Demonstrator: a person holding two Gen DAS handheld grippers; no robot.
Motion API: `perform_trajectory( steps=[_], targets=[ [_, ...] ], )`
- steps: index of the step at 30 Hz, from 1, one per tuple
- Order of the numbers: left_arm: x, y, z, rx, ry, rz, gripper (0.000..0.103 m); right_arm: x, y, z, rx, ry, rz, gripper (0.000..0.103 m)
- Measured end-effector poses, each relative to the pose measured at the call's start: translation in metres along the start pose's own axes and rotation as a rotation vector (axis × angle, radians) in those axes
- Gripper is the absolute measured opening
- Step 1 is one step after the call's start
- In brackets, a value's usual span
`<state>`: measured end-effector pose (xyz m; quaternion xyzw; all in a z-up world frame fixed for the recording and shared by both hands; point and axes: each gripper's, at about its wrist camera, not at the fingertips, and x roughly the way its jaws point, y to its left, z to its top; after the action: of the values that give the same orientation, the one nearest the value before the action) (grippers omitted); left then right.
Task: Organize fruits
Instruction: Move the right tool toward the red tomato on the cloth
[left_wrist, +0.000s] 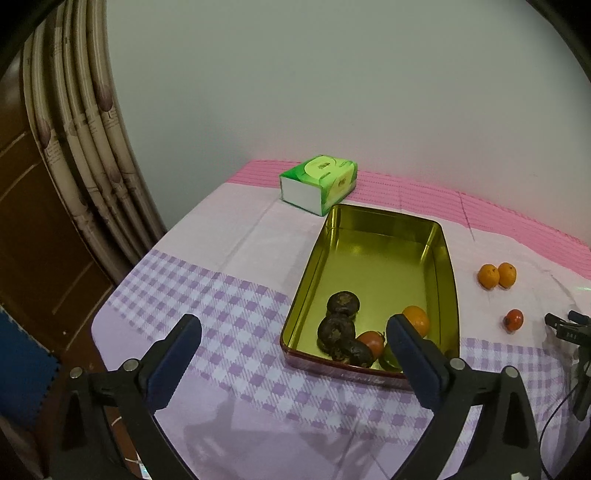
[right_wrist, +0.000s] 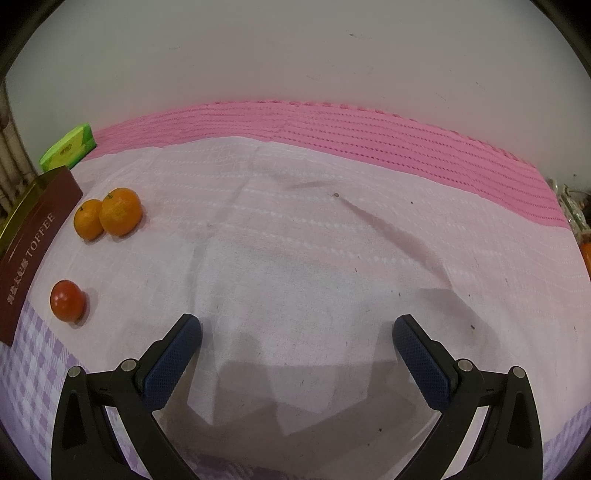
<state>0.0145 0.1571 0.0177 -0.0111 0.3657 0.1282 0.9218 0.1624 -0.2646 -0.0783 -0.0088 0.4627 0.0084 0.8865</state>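
Note:
A gold tin tray (left_wrist: 373, 266) lies on the table and holds three dark round fruits (left_wrist: 342, 303), a red tomato (left_wrist: 371, 341), an orange (left_wrist: 417, 319) and a green fruit (left_wrist: 389, 360). My left gripper (left_wrist: 293, 330) is open and empty, above the cloth at the tray's near left corner. Two oranges (left_wrist: 496, 275) and a red tomato (left_wrist: 514, 319) lie on the cloth right of the tray. In the right wrist view the two oranges (right_wrist: 109, 213), the tomato (right_wrist: 67, 300) and the tray's brown wall (right_wrist: 33, 251) are at the left. My right gripper (right_wrist: 297, 330) is open and empty over bare cloth.
A green tissue pack (left_wrist: 319, 182) lies behind the tray; it also shows in the right wrist view (right_wrist: 68, 149). A curtain (left_wrist: 85, 147) hangs left of the table. The wall runs behind the pink cloth edge (right_wrist: 369, 125). The right gripper's tip (left_wrist: 569, 328) shows at the right.

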Motion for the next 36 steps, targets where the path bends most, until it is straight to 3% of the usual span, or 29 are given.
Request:
perform_trajectory(
  steps=[10,17,20,25,29,36],
  targets=[
    [0.002,-0.007,-0.008,0.032,0.032,-0.077,0.099,-0.001,0.002,-0.002,0.057,0.01,-0.05,0.103],
    [0.014,-0.008,-0.01,0.015,0.123,-0.108,0.099,-0.005,0.01,0.002,0.063,0.067,-0.084,0.103],
    [0.016,-0.004,-0.01,-0.001,0.144,-0.113,0.099,-0.019,0.021,0.002,0.057,0.018,-0.095,0.103],
    [0.021,0.015,-0.008,-0.131,0.187,-0.195,0.101,-0.039,0.053,0.008,0.005,-0.054,-0.041,0.103],
    [0.025,0.025,-0.009,-0.187,0.182,-0.136,0.101,-0.047,0.086,0.01,-0.051,-0.066,0.027,0.103],
    [0.029,0.027,-0.009,-0.178,0.176,-0.07,0.102,-0.047,0.133,0.003,-0.134,-0.052,0.078,0.103]
  ],
)
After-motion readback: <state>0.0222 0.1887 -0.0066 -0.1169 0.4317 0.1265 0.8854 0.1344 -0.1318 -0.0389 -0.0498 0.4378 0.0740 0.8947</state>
